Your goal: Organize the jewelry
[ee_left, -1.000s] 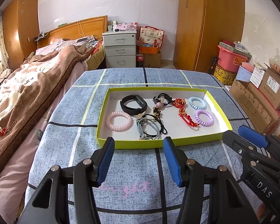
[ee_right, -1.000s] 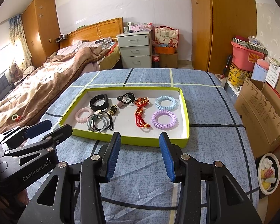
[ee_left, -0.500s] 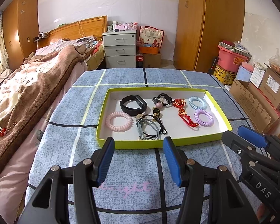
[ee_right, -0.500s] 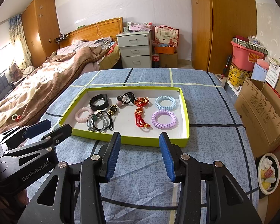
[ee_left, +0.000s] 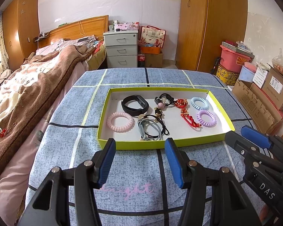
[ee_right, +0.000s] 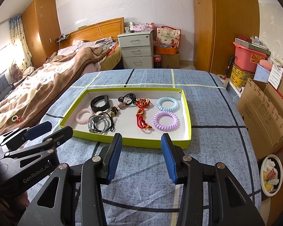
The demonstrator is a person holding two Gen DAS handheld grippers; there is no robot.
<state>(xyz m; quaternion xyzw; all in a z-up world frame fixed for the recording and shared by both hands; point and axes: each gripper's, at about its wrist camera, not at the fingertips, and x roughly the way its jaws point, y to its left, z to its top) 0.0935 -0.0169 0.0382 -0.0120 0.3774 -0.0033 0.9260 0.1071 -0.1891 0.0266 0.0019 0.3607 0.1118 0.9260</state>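
The jewelry lies in a shallow tray (ee_left: 221,134) with yellow-green walls and a white floor, set on the worktop (ee_left: 134,171), which is covered by a blue cloth with dark and pale grid lines. Inside the tray, seen from the left wrist: a pink coil band (ee_left: 120,121) at the near left; a black wristband (ee_left: 135,105) just behind it; a cluster of grey and black hair ties (ee_left: 151,129) toward the near middle; a black tie with a pink bead (ee_left: 163,101) at the far middle; a red knotted cord ornament (ee_left: 186,113) right of centre; a pale blue coil band (ee_left: 199,103) at the far right; a purple coil band (ee_left: 206,118) just in front of it. The two coil bands on the right lie apart from each other and from the red cord. The left tool (ee_left: 139,162) hangs over the cloth on the near side of the tray, jaws spread wide, nothing between them. The right tool (ee_right: 140,158) stands likewise beside it, jaws spread wide and empty, short of the tray's near wall. Beyond the worktop stand a bed with a brown blanket (ee_left: 34,86) to the left, a white drawer cabinet (ee_left: 121,50) at the far wall, and cardboard boxes (ee_left: 262,101) to the right.
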